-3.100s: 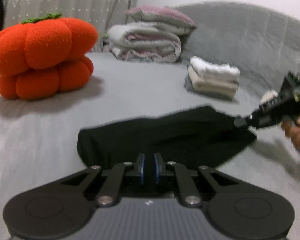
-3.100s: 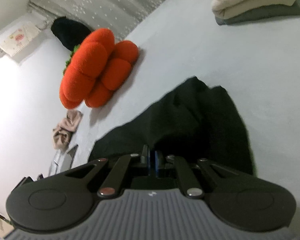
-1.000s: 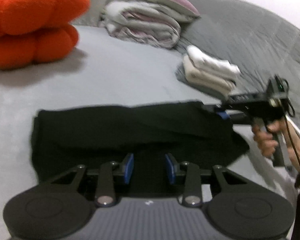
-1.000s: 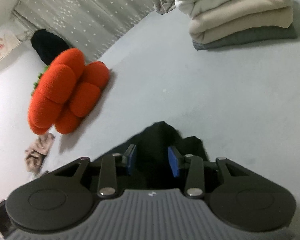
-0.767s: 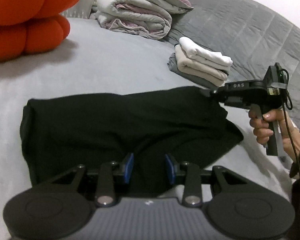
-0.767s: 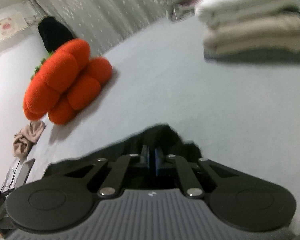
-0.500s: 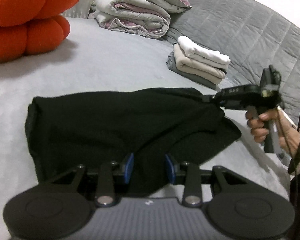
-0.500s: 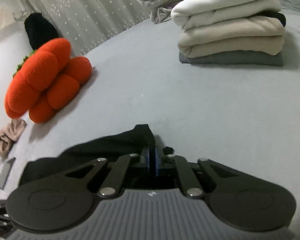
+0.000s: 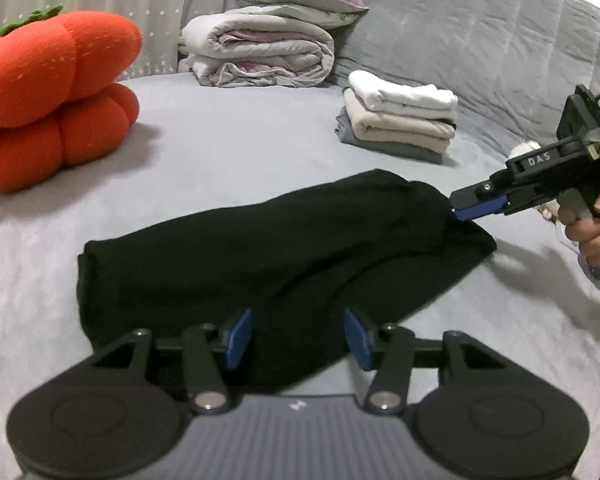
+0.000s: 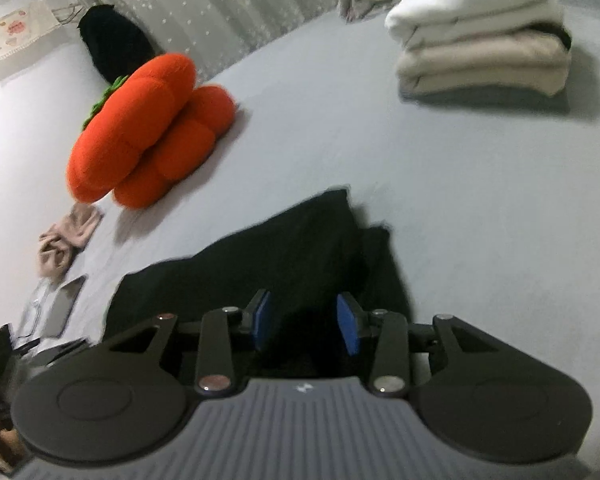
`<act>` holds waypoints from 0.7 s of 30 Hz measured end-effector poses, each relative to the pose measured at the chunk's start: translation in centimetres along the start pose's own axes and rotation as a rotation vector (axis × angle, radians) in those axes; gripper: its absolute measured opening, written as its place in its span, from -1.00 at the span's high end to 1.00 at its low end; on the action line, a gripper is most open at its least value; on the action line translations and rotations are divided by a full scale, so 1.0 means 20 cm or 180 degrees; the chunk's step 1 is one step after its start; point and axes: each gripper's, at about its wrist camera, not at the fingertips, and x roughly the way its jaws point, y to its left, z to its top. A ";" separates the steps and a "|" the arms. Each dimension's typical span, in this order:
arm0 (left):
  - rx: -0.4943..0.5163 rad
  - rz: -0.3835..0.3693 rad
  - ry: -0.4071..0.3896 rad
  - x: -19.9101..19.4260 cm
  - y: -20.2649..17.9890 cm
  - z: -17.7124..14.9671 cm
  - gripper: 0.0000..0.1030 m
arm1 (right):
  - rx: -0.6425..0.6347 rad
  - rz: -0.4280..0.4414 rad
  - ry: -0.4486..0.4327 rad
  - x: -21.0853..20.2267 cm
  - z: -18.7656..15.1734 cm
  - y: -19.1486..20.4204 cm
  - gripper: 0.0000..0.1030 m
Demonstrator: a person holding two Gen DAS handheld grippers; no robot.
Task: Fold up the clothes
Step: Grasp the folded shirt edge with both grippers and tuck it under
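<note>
A black garment (image 9: 260, 248) lies folded into a long band on the grey bed (image 9: 228, 152). My left gripper (image 9: 298, 336) hangs over its near edge. Its jaws are opening, the blue pads stand wide apart, and the cloth lies under the gap without being pinched. My right gripper (image 9: 456, 209), held by a hand, sits at the garment's right end. In the right wrist view that gripper (image 10: 304, 322) is also opening, with the black garment (image 10: 284, 256) lying loose below and between the pads.
An orange pumpkin cushion (image 9: 56, 100) sits at the far left. A stack of folded clothes (image 9: 400, 120) lies beyond the garment, with a rolled duvet and pillow (image 9: 268, 52) against the padded headboard (image 9: 500, 40). A beige cloth (image 10: 64, 240) and a flat dark device (image 10: 62, 308) lie at the bed's left side.
The right gripper, shut on the garment's right corner half a second ago, has let it go and drawn back slightly. The left jaws have spread wider. The garment has settled flat.
</note>
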 end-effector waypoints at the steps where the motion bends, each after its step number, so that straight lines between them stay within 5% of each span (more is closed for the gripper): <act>1: 0.0035 -0.0001 0.0011 0.01 -0.02 0.00 0.06 | 0.0041 0.0055 0.0047 0.01 -0.02 0.00 0.20; 4: 0.0135 0.0104 0.0064 0.03 -0.04 0.00 0.28 | 0.0118 0.0161 0.0143 0.06 -0.05 0.02 0.20; 6: 0.0141 0.0211 0.0120 0.05 -0.04 0.00 0.84 | 0.0124 0.0182 0.0175 0.10 -0.07 0.02 0.22; 7: 0.0153 0.0272 0.0132 0.06 -0.03 0.00 0.92 | 0.0109 0.0186 0.0195 0.13 -0.08 0.03 0.28; 9: 0.0212 0.0357 0.0036 0.02 -0.04 0.01 0.92 | 0.0087 0.0192 0.0226 0.17 -0.09 0.04 0.83; 15: 0.0232 0.0263 -0.0184 -0.15 0.00 0.03 0.93 | 0.0183 0.0534 0.0177 0.09 -0.06 0.06 0.85; 21: 0.0331 0.0157 0.0210 -0.07 0.00 -0.07 0.92 | 0.0148 0.0375 0.0647 0.16 -0.11 0.05 0.85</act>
